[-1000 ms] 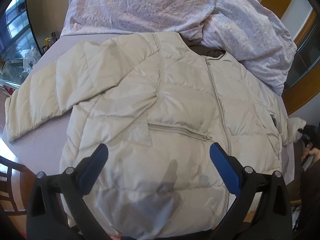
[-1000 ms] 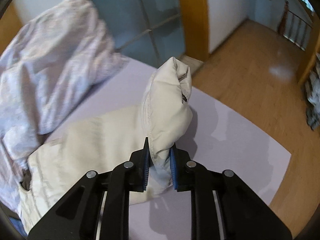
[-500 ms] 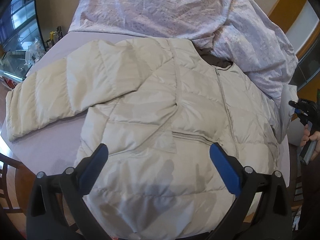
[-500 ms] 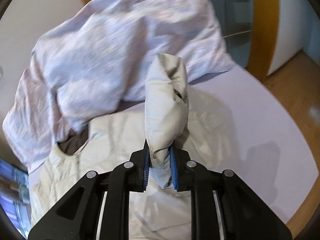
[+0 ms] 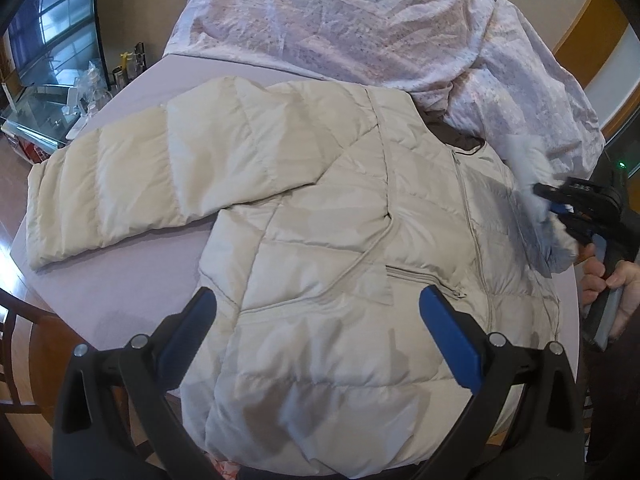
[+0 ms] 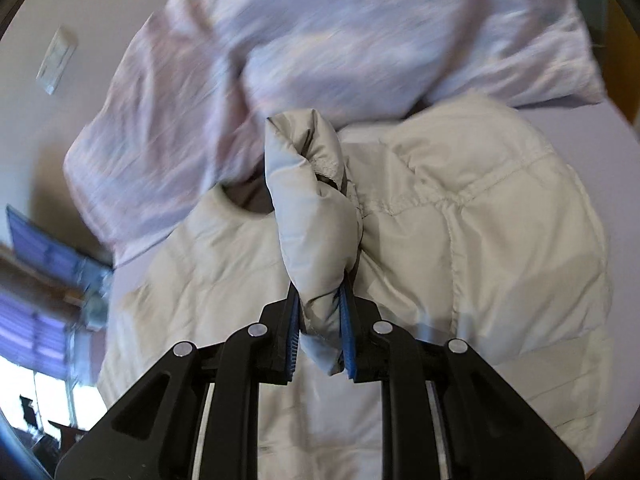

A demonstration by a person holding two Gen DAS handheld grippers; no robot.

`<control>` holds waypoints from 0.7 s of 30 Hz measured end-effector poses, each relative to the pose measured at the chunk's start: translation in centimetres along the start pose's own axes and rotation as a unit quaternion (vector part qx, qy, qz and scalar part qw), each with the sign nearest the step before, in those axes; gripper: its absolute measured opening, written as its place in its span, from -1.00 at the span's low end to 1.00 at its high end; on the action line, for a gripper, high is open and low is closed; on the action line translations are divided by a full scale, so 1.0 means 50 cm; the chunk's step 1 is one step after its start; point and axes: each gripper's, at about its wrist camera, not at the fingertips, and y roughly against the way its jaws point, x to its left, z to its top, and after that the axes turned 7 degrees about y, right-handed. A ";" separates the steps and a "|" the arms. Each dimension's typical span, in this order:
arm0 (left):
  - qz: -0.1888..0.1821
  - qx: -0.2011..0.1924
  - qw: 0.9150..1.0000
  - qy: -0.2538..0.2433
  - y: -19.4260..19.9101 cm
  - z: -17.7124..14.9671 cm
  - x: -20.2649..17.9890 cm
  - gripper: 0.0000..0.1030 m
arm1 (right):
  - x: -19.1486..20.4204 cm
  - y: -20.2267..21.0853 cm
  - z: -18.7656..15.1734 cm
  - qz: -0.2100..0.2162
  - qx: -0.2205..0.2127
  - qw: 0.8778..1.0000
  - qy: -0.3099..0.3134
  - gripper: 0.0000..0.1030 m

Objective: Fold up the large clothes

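We get soft, even daylight in both views, with a blown-out window (image 6: 48, 396) low on the left of the right wrist view. That right view is smeared with motion blur, worst on the bedding (image 6: 320, 40) at the far side, while the left view stays sharp apart from a blurred patch at its right. Fisheye bends both edges, and soft shadows sit on the near jacket (image 5: 320, 280).

We see a beige wall (image 5: 132, 4) far, window (image 5: 48, 28) far left, wooden chair (image 5: 24, 336) near left, daylight.
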 end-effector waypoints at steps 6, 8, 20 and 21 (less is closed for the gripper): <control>0.002 -0.005 1.000 0.009 0.008 0.002 0.025 0.97 | 0.069 -0.085 -0.040 -0.016 0.055 0.998 0.029 -0.64; 0.003 -0.005 1.000 0.014 0.009 0.004 0.032 0.97 | 0.081 -0.101 -0.051 -0.029 0.067 0.996 0.044 -0.62; 0.000 -0.007 1.000 0.008 0.004 0.021 0.040 0.97 | 0.118 -0.044 -0.026 -0.032 0.005 0.996 0.087 0.20; 0.000 -0.007 1.000 0.008 0.004 0.023 0.042 0.97 | 0.095 -0.034 -0.019 -0.030 -0.004 0.997 0.072 0.20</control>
